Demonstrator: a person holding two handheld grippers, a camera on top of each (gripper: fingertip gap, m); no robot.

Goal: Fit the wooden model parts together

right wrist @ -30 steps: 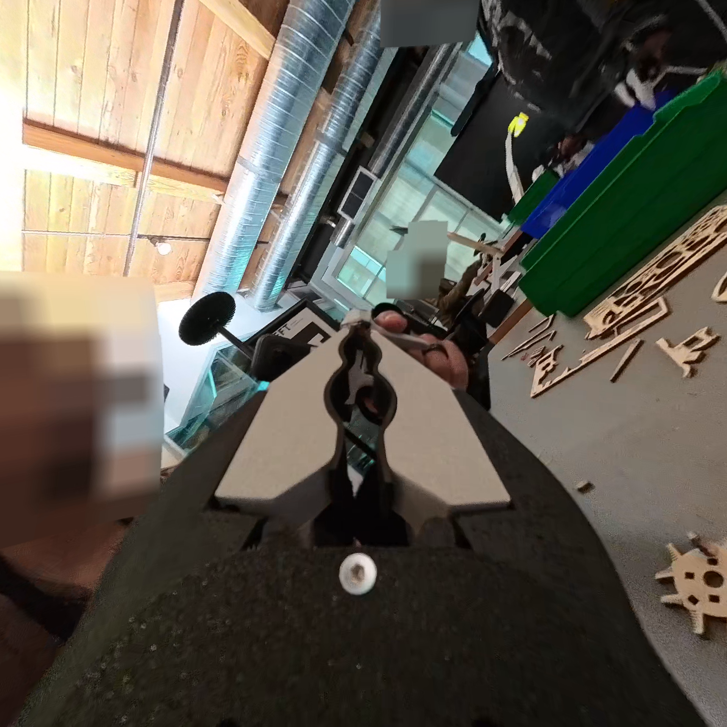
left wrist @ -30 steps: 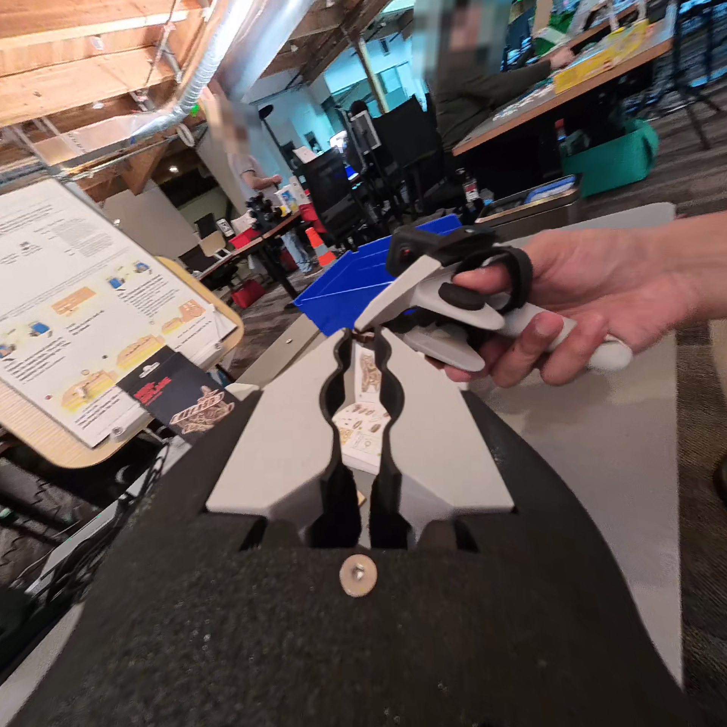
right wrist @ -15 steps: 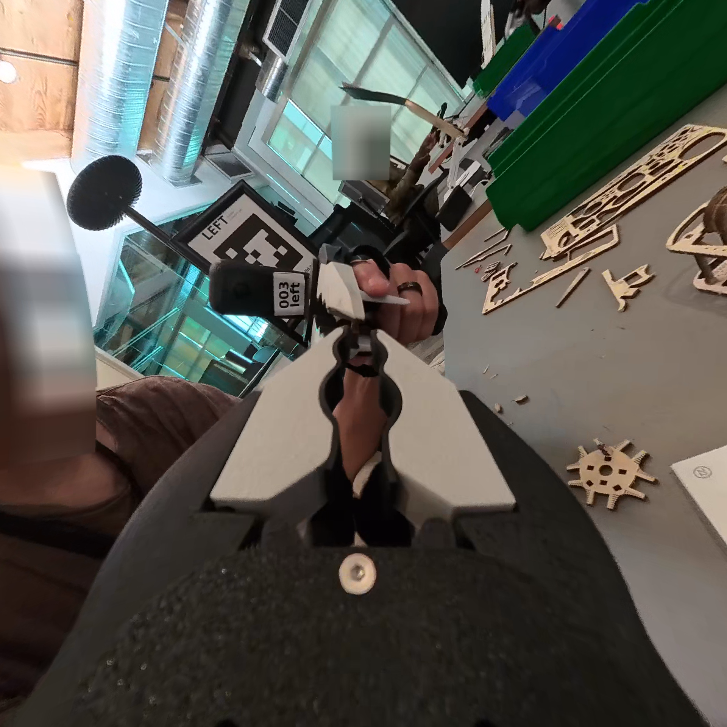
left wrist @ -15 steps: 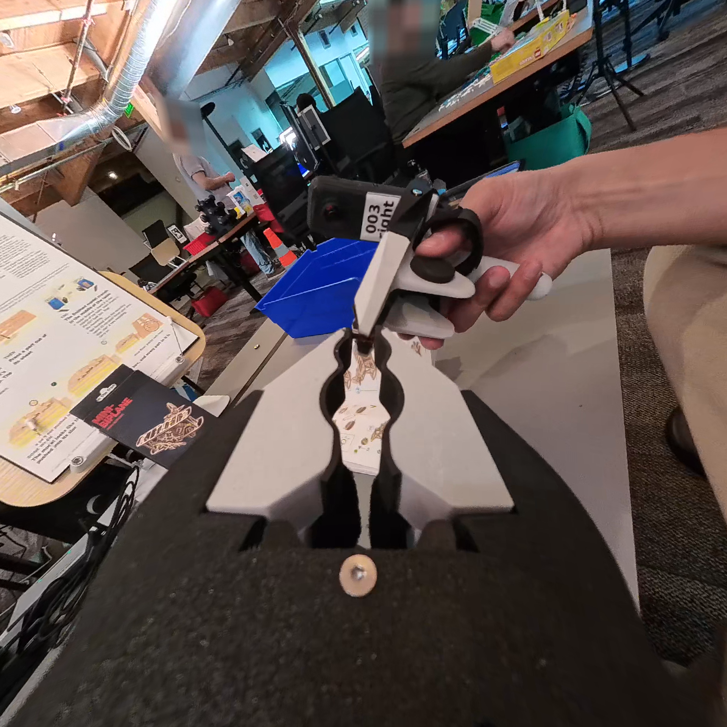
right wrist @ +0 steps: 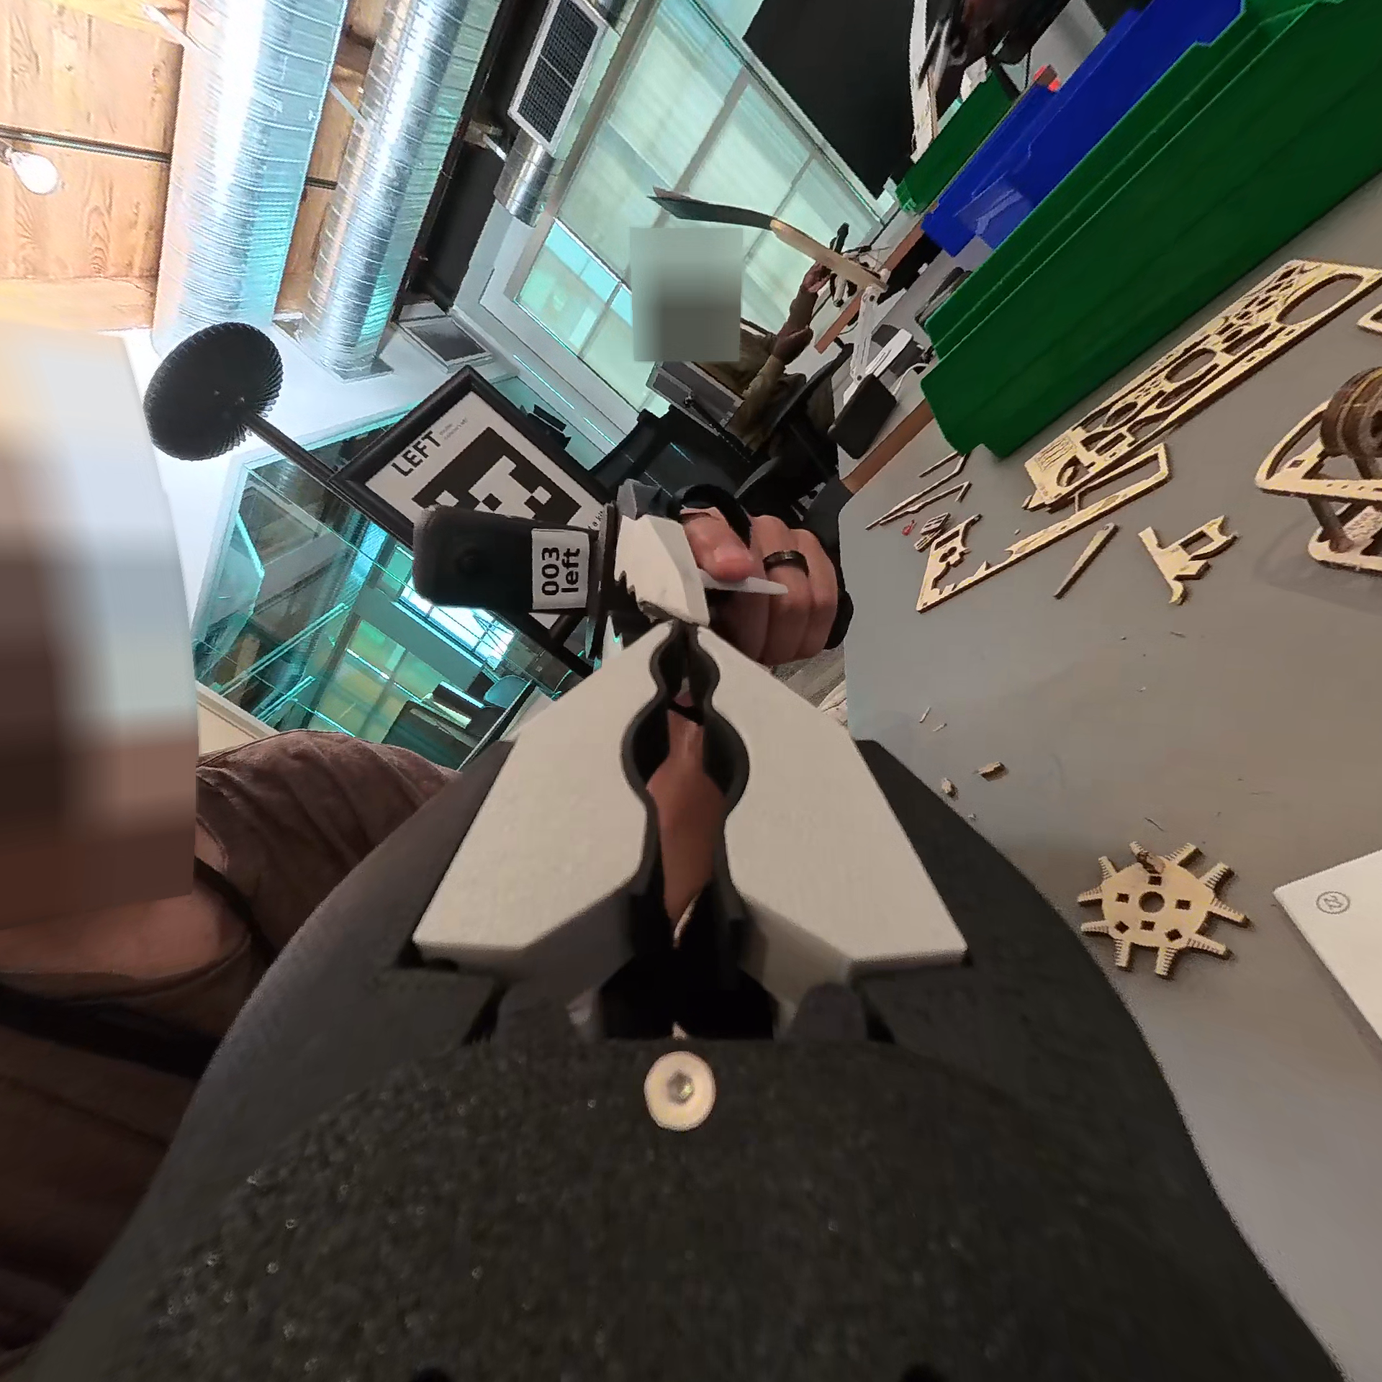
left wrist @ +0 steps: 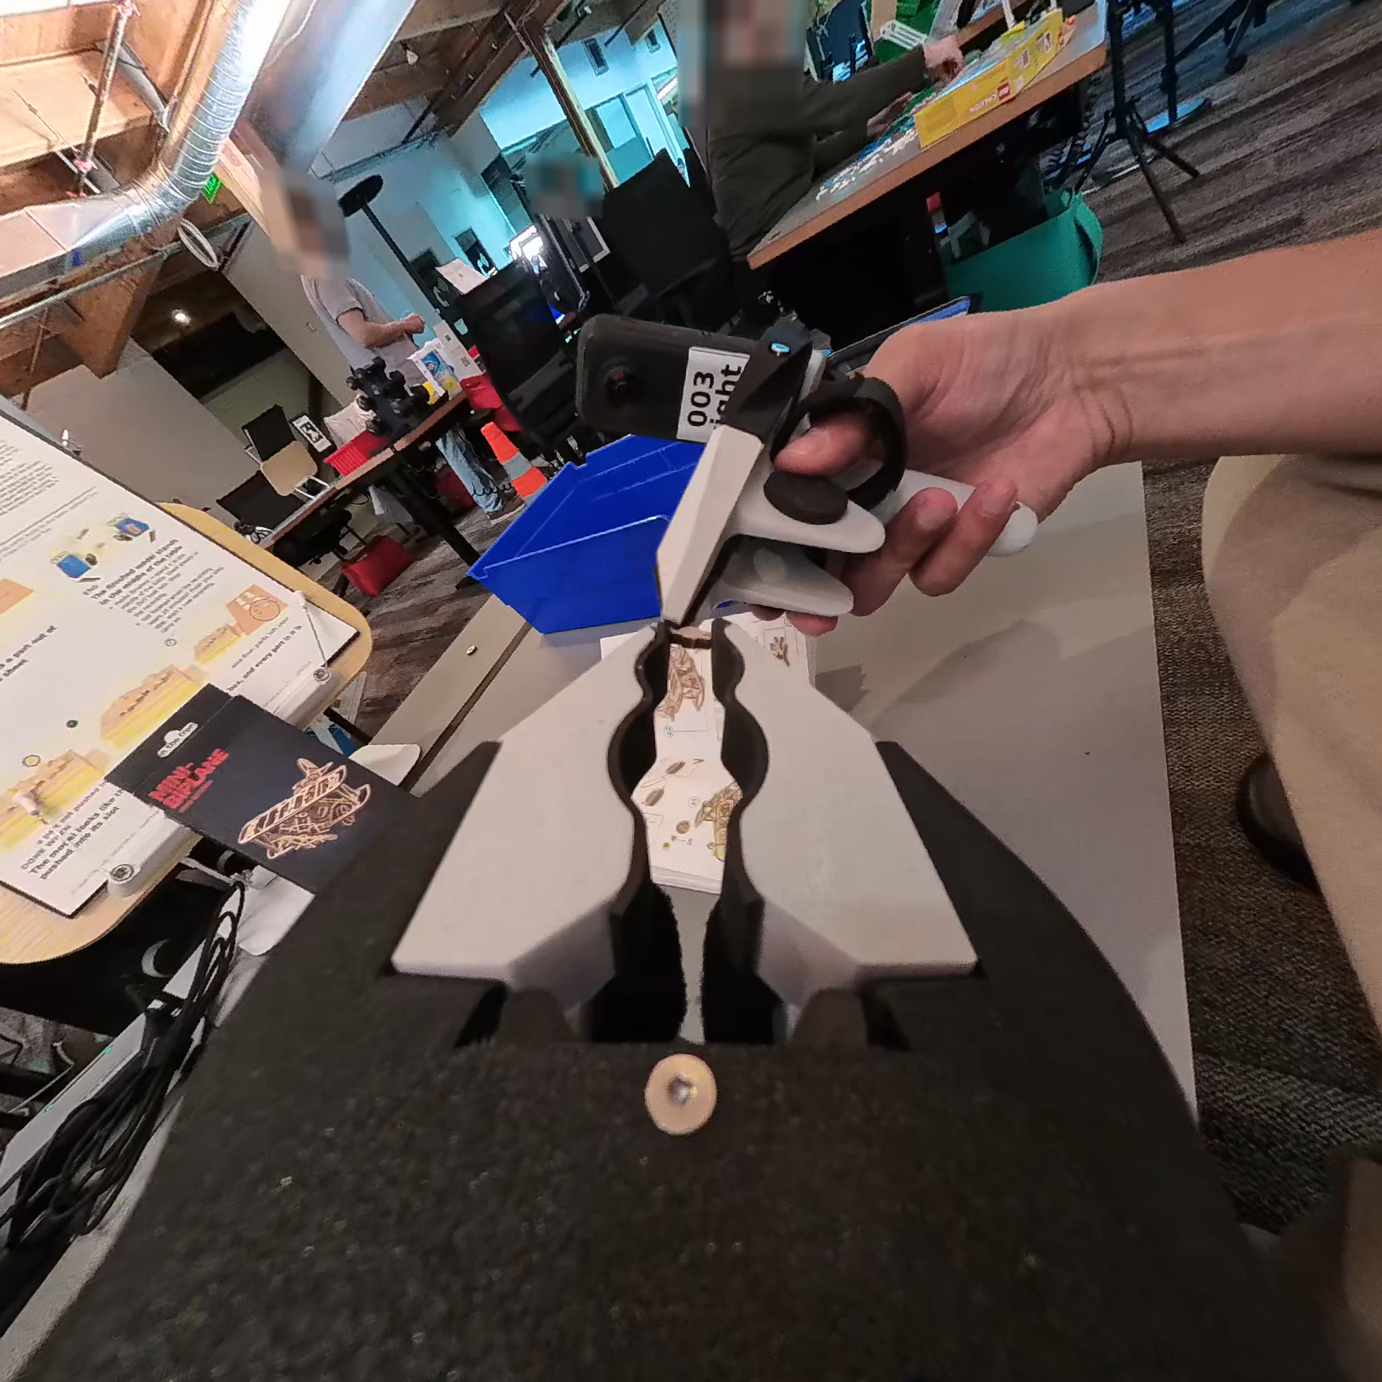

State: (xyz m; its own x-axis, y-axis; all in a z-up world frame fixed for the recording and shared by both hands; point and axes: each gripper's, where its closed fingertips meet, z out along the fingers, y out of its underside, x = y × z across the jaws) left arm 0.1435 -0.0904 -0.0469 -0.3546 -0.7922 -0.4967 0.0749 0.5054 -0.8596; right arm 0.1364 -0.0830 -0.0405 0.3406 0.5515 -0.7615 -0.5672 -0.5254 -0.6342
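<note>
Grey tabletop (right wrist: 1122, 748) in a busy open workshop carries the loose kit: a cut-out wooden sheet (right wrist: 1166, 389) beside green bins (right wrist: 1122, 247), a toothed wooden wheel (right wrist: 1152, 908) lying flat, and a part-built wooden model (right wrist: 1346, 478) near the right edge. Held in the air, well clear of all these, the two tools meet tip to tip. The left gripper (left wrist: 684, 636) has its fingers drawn close, with what looks like a small dark wooden piece (left wrist: 692, 637) caught at the very tips; the piece is too small to make out its long axis. The right gripper (right wrist: 684, 636) is likewise nearly closed, but whether it pinches the same piece or a second one cannot be told. It comes down steeply onto the left tips from above. Any joining now seems to depend on lining up that one contact point, nearer both tools than anything on the table. An instruction sheet (left wrist: 688, 778) lies below the left fingers.
</note>
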